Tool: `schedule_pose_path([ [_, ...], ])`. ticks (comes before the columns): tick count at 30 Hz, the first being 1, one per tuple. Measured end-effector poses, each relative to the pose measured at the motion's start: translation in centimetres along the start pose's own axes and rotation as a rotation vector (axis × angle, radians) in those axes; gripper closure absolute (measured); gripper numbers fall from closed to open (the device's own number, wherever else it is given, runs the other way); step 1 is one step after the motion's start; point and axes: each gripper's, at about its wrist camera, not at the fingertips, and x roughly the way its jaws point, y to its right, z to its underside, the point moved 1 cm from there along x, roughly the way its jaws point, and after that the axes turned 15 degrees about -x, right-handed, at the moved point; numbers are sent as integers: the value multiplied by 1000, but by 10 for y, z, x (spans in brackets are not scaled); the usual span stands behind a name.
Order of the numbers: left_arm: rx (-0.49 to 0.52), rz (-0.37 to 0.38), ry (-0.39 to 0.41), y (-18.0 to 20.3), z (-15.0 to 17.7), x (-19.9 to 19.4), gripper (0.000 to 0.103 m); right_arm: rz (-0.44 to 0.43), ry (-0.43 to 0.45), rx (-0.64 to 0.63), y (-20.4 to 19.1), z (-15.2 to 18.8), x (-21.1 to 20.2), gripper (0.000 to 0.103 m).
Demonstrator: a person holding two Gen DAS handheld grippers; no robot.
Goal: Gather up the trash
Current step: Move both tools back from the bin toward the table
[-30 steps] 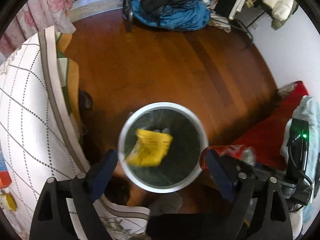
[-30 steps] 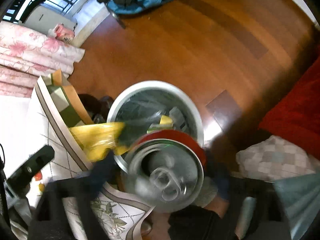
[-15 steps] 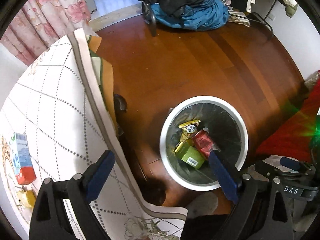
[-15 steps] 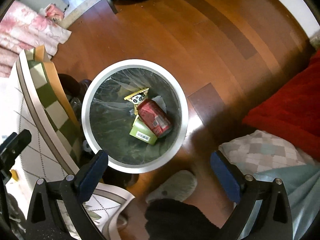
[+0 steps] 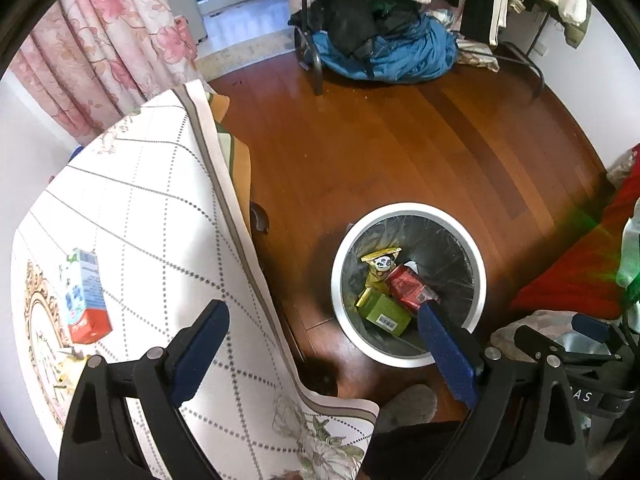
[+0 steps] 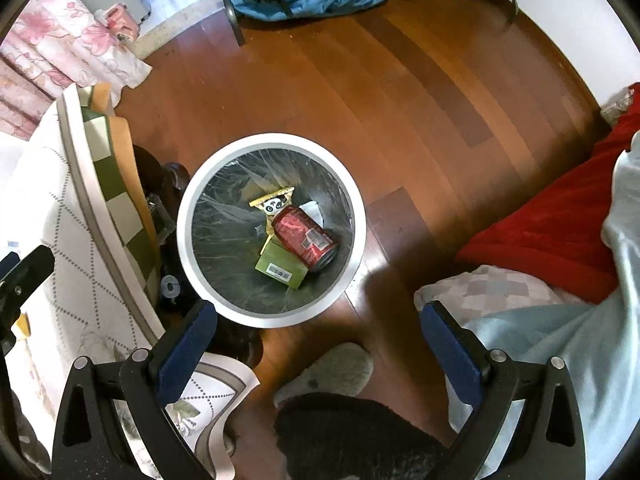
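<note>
**Both grippers empty above the lined bin**

Left gripper (image 5: 324, 348) held high, jaws spread wide, nothing between the blue pads (image 5: 200, 354). Right gripper (image 6: 316, 354) likewise wide open and empty, hanging over the wooden floor (image 6: 400, 92) just short of the white-rimmed trash bin (image 6: 184, 216). Below the right gripper, a grey slipper (image 6: 332, 370) on the floor and a dark trouser leg (image 6: 348, 436).

Inside the bin, on a clear plastic liner: a red soda can (image 6: 306, 238) lying on its side, resting across a green carton (image 6: 282, 268) with a barcode facing up; behind both, a yellow wrapper with a panda face (image 6: 274, 204), leaning towards the far wall; a scrap of white paper (image 6: 314, 212) just beside the can. Same pile visible from the left wrist: can (image 5: 410, 288), carton (image 5: 384, 314), wrapper (image 5: 380, 264), all at the bottom of the bin (image 5: 340, 256).

To the left of the bin, a table under a white diamond-patterned cloth (image 5: 140, 216), its edge hanging down near the bin's rim. On the cloth, well apart from the bin: a milk carton (image 5: 84, 296), white and blue with a red base, lying flat. Close by, at the frame's lower left, a small yellow scrap (image 5: 66, 372), too cropped to identify.

Further back, a heap of blue and black clothing (image 5: 384, 52), and a pink floral curtain (image 5: 108, 44) by the window.
</note>
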Motion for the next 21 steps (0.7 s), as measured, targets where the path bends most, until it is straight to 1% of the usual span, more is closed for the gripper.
schedule_pose_path([
  [8,6,22,77,-2,6,-49,7,11,95,-5,-9,14,-62,0],
  [14,-9,61,141,-12,6,-93,7,-4,186,2,-17,23,-120,0],
  [18,-47,80,202,-31,-1,-127,7,-36,254,-1,-34,23,-157,0],
  [21,-97,76,247,-60,-8,-148,7,-72,303,-35,-62,18,-184,0],
])
